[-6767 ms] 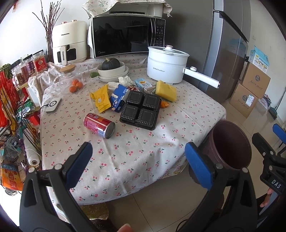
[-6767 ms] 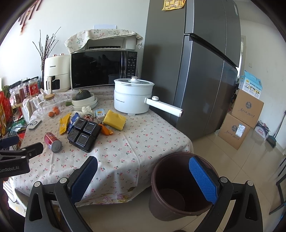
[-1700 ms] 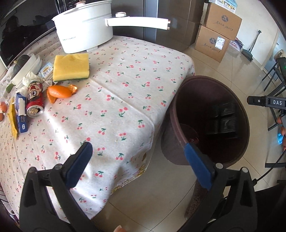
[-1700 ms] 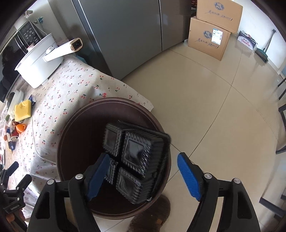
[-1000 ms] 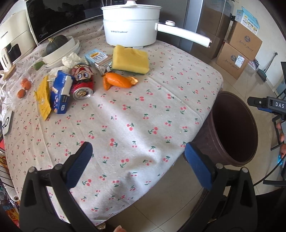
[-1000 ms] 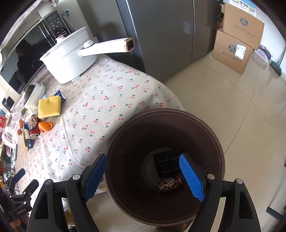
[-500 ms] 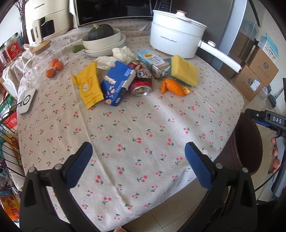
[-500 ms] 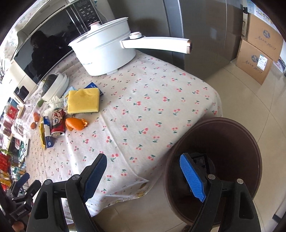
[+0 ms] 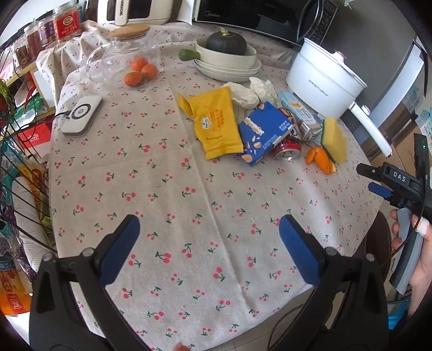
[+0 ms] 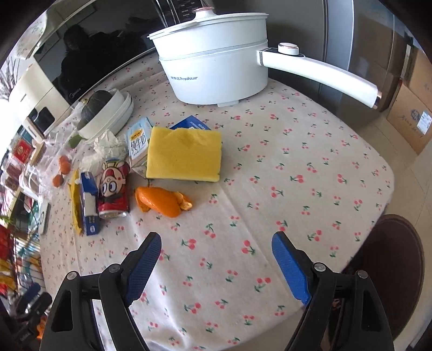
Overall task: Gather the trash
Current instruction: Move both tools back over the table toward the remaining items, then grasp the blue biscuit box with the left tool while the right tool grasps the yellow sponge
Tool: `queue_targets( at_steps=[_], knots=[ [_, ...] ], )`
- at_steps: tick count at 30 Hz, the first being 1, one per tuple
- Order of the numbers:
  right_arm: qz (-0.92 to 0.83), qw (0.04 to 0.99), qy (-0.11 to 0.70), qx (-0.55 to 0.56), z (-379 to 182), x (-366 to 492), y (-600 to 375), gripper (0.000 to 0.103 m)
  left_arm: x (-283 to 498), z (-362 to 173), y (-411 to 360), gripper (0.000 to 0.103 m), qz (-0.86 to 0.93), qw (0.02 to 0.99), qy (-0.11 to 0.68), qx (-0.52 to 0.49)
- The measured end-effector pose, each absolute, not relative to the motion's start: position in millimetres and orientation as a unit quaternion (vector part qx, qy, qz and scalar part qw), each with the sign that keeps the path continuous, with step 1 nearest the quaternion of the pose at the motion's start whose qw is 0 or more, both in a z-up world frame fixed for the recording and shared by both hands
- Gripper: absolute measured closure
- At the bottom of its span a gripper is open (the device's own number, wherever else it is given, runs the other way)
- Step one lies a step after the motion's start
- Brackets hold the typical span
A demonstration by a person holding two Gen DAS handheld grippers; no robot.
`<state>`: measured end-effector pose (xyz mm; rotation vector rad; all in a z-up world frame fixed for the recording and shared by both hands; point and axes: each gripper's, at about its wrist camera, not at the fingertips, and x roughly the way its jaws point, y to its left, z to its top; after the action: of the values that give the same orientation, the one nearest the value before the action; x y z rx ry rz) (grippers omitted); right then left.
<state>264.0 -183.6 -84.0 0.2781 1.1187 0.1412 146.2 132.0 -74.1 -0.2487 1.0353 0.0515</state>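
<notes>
Right wrist view: right gripper (image 10: 216,259) spread, empty, above the tablecloth (image 10: 297,167); peel (image 10: 162,203) just beyond, can (image 10: 113,189) left; left gripper (image 9: 209,248) likewise spread, empty.

Daylit kitchen corner. Rounded surface (image 9: 189,210) under a cherry-print cloth. Grey fridge (image 10: 359,40) behind, black microwave (image 9: 256,13) along the back, beige floor tiles (image 10: 415,172), cardboard boxes (image 10: 410,113) at right, wire rack (image 9: 19,172) at left.
</notes>
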Motion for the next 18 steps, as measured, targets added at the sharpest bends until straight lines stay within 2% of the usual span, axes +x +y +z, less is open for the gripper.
queue_targets(
  at_steps=[3,6,9,14,18],
  knots=[
    [0.085,0.834,0.524,0.151,-84.7,285.7,-174.6,0.012,152.9,-72.4,134.5,0.001,0.027,0.863,0.489,-0.125],
    [0.084,0.846,0.513,0.117,-79.5,302.3,-163.0,0.010,158.0,-72.5,134.7,0.001,0.021,0.861,0.491,-0.132],
    [0.108,0.853,0.508,0.043,-73.5,316.9,-148.2,0.010,161.3,-73.5,134.8,0.001,0.014,0.858,0.494,-0.138],
    [0.143,0.844,0.495,-0.145,-73.6,332.4,-122.5,0.010,166.5,-77.4,135.2,0.001,0.017,0.857,0.500,-0.121],
    [0.174,0.817,0.500,-0.230,-85.7,341.5,-106.0,0.010,172.2,-85.4,141.6,0.001,0.029,0.850,0.510,-0.124]
  ],
)
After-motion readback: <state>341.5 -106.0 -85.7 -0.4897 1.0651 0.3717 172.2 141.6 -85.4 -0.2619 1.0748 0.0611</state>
